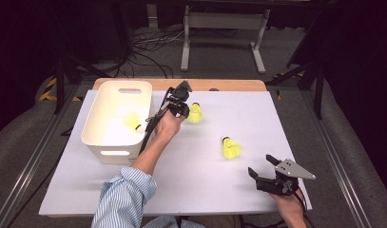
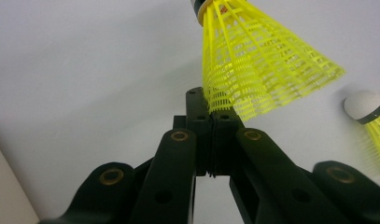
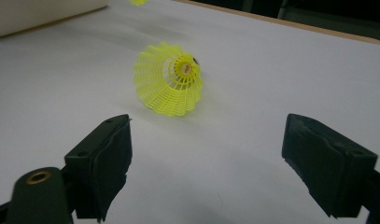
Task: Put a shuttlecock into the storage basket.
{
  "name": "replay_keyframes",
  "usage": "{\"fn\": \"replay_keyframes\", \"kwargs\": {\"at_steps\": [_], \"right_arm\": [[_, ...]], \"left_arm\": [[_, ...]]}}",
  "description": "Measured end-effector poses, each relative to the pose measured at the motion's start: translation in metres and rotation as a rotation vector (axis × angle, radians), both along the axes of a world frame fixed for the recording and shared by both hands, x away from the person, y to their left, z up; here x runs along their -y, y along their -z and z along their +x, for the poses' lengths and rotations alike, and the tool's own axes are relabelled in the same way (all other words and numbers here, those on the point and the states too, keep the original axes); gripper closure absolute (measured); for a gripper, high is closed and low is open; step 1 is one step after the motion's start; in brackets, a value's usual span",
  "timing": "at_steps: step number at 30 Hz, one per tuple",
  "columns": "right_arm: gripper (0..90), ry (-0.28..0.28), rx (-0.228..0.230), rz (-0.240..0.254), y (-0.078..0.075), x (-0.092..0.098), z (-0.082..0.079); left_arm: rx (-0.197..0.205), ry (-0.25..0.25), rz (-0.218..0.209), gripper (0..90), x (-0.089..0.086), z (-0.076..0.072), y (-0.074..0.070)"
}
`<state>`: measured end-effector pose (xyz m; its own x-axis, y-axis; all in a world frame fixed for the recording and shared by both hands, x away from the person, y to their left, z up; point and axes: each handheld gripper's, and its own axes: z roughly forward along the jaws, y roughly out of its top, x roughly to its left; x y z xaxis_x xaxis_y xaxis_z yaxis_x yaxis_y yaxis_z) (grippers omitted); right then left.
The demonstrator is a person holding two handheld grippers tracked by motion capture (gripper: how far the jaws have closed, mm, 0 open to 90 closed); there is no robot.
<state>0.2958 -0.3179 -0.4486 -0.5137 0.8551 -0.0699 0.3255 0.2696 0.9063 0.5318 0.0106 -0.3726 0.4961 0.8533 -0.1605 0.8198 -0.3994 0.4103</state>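
White desk [image 1: 191,180], wood edge showing at far side. White bin [image 1: 116,116] w/ cut-out handles sits on desk at left-rear; one yellow shuttlecock in bin [image 1: 132,120] lies inside it, so not directly on the desk. Yellow shuttlecock [image 1: 231,148] lies on desk approx centre-right, well apart from bin, skirt toward near edge. Rest of the top is bare white board. Grey floor around the desk.

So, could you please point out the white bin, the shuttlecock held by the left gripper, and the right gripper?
white bin [image 1: 97,115]: high view, left rim.
held shuttlecock [image 2: 253,70]: left gripper view, yellow skirt.
right gripper [image 1: 261,165]: high view, between fingertips.
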Motion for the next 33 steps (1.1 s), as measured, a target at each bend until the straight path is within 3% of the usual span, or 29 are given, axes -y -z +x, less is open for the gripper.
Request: {"fn": "replay_keyframes", "kwargs": {"at_steps": [24, 33], "right_arm": [[16.6, 0.002, -0.002, 0.0, 0.0, 0.0, -0.001], [16.6, 0.0, -0.003, 0.001, 0.0, 0.0, 0.0]], "left_arm": [[0.003, 0.026, 0.027, 89.2, -0.003, -0.014, -0.021], [0.02, 0.014, 0.029, 89.2, -0.016, -0.019, -0.033]]}}
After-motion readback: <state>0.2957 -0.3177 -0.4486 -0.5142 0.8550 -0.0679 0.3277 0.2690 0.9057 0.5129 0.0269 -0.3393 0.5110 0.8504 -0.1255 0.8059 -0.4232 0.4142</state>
